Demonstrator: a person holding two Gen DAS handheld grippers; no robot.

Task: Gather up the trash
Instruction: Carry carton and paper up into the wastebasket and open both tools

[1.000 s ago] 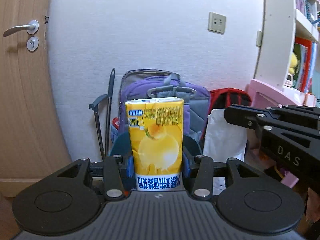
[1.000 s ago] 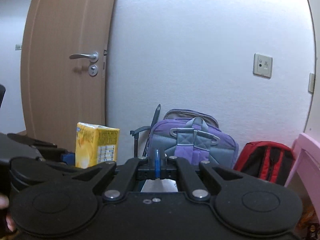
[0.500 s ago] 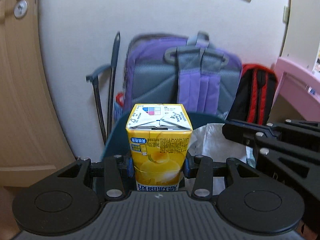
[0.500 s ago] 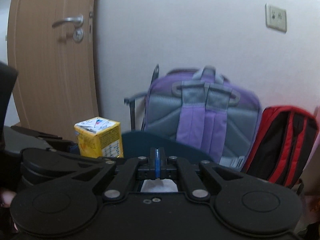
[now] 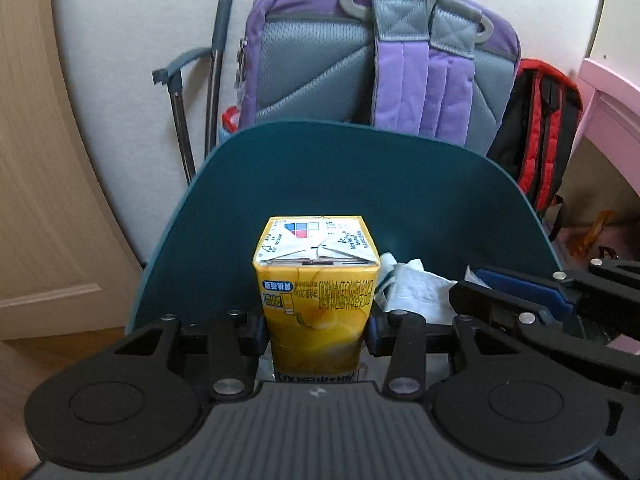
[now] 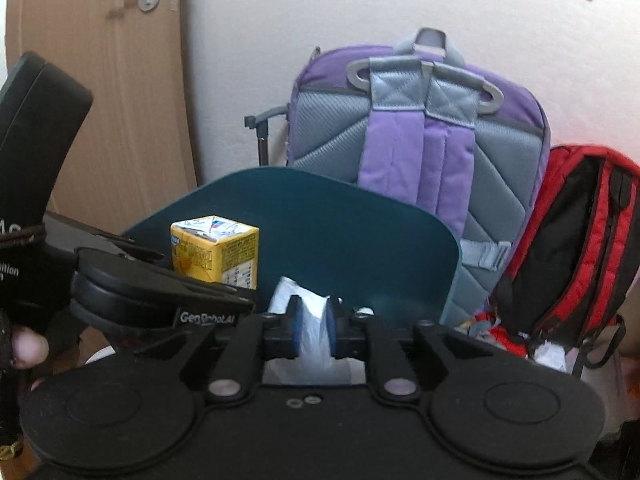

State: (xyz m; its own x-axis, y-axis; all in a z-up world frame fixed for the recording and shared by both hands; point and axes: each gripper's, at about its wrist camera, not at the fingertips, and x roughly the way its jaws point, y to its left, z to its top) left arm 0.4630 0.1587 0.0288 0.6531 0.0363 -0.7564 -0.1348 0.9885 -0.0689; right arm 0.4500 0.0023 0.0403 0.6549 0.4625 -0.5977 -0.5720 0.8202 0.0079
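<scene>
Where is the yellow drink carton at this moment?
The yellow drink carton sits clamped in the left gripper, centre of the left wrist view, before the teal bin lid, crumpled white tissue to its right.

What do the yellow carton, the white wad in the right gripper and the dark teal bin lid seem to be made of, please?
Yellow carton: coated paperboard, slightly glossy; folded, glued top flaps show.
White wad: probably tissue paper or thin plastic, matte to faintly translucent; crumpled folds, too blurred to decide.
Teal bin lid: likely moulded plastic, smooth semi-matte; an even surface with a thin rounded edge.
</scene>
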